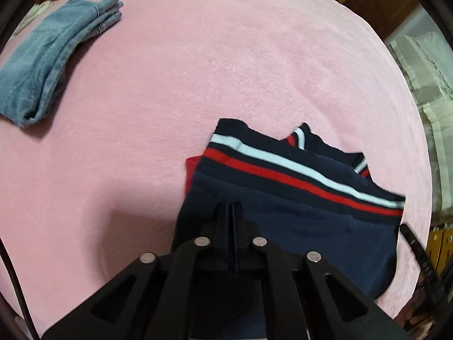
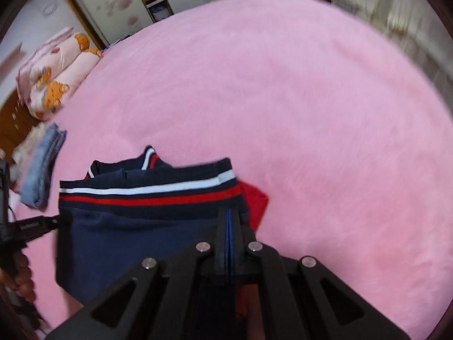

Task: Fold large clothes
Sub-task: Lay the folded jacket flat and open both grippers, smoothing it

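A navy sweater (image 1: 297,212) with red and white stripes and a red part lies folded over on the pink blanket (image 1: 198,70). My left gripper (image 1: 232,206) is shut on the sweater's near left edge. My right gripper (image 2: 229,212) is shut on the sweater's (image 2: 136,226) near right edge, beside the red part (image 2: 256,201). Each gripper shows at the edge of the other's view: the right one in the left wrist view (image 1: 416,246), the left one in the right wrist view (image 2: 31,223). The sweater hangs between them, with its far striped hem resting on the blanket.
Folded blue jeans (image 1: 48,59) lie at the far left of the bed, also seen in the right wrist view (image 2: 42,167). A pillow with a bear print (image 2: 56,76) sits at the bed's head. A wardrobe (image 2: 113,2) and curtains (image 1: 421,65) stand beyond the bed's edges.
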A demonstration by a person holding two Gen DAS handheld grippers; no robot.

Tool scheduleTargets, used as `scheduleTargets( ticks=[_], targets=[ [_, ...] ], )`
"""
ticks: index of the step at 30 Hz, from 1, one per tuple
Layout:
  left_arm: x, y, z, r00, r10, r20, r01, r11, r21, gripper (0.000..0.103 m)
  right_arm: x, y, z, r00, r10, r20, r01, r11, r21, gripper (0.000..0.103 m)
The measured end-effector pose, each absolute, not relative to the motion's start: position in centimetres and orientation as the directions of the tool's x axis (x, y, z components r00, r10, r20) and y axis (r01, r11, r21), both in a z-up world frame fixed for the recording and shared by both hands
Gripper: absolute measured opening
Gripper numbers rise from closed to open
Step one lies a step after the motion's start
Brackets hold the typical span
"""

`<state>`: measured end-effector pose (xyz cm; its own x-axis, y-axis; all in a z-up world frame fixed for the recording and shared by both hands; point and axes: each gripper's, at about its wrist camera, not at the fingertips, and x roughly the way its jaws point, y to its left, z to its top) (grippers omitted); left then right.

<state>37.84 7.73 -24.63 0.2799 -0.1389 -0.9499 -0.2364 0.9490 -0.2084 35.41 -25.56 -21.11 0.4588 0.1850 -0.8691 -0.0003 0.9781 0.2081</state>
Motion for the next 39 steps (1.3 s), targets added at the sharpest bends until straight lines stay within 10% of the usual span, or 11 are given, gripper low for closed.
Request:
scheduleTargets(
  ticks=[10,27,39],
  targets=[
    [33.8,2.8,-24.0,0.178,-0.348,-0.920,-0.108,0.923,-0.370,0.003,31.4,-20.5,-21.0,0.279,0.591,-0.757,-0.091,0.801,0.591,0.000],
    [26.9,4.8,-27.3,0.115,-0.045,-0.992,-0.214,0.974,-0.069,0.005,27.2,-27.4,-24.7,0.241,0.254,-0.937,0.107,0.952,0.286,0.000],
    [23.6,8.4,-25.5,0.171,-0.166,-0.971,-0.266,0.941,-0.208,0.006,27.7,-27.6,-19.7,0.412,0.278,-0.868,0.077,0.939,0.336,0.000]
  ],
)
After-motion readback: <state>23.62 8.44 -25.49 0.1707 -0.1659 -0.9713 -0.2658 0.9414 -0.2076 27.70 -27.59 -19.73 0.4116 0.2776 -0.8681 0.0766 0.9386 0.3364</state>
